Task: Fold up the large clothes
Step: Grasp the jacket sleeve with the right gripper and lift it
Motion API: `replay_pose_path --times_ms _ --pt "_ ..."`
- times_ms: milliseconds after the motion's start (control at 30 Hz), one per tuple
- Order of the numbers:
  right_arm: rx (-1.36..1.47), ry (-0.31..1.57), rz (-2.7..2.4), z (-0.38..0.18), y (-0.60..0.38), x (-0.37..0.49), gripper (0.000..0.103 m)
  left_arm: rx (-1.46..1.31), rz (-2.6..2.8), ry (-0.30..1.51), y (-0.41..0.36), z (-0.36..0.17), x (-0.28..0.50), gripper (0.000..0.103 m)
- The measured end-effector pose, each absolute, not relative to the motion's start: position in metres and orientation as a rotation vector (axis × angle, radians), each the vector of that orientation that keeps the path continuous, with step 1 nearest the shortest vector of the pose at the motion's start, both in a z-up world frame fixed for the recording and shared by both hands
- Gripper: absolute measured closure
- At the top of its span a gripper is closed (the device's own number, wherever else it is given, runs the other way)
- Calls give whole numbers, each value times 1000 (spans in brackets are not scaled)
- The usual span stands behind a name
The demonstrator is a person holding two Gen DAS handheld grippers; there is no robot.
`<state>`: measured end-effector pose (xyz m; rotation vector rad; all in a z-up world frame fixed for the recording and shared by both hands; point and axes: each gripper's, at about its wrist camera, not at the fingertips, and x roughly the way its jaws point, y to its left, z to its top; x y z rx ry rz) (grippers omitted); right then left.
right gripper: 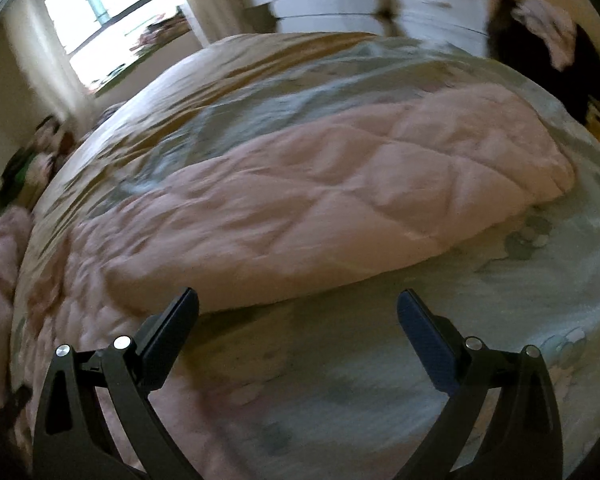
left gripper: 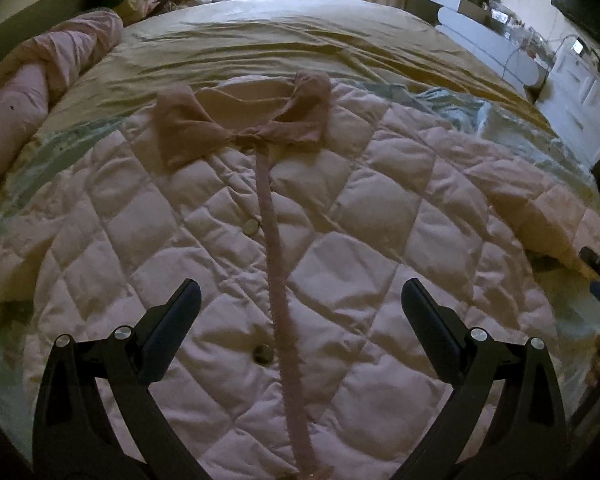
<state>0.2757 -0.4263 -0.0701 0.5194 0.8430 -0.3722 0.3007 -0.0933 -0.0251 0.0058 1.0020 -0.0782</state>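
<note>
Over the bed (left gripper: 284, 40), both the left gripper (left gripper: 301, 298) and right gripper (right gripper: 298, 308) gape empty; only the left view shows the jacket (left gripper: 340, 208) collar (left gripper: 244, 116).

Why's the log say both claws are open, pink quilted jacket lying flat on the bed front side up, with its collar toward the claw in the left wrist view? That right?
One error: the collar lies at the far end, away from the left claw, as the left wrist view shows. The rest holds: pink quilted jacket flat on the bed, front up, right claw open too.
</note>
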Motion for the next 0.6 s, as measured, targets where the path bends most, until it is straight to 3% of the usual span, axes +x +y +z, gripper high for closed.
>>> replay_pose_path --times_ms 433,467,533,600 --pt "883 756 -472 -101 -532 277 5 -40 -64 980 -81 -15 299 9" --pt "908 741 -473 -103 -540 278 14 -36 -57 971 -80 -12 299 9" --pt "930 704 -504 -105 -553 278 61 -25 -44 962 -77 -7 299 9" --pt "936 673 -479 -104 -558 279 74 -27 -33 958 -73 -2 300 9"
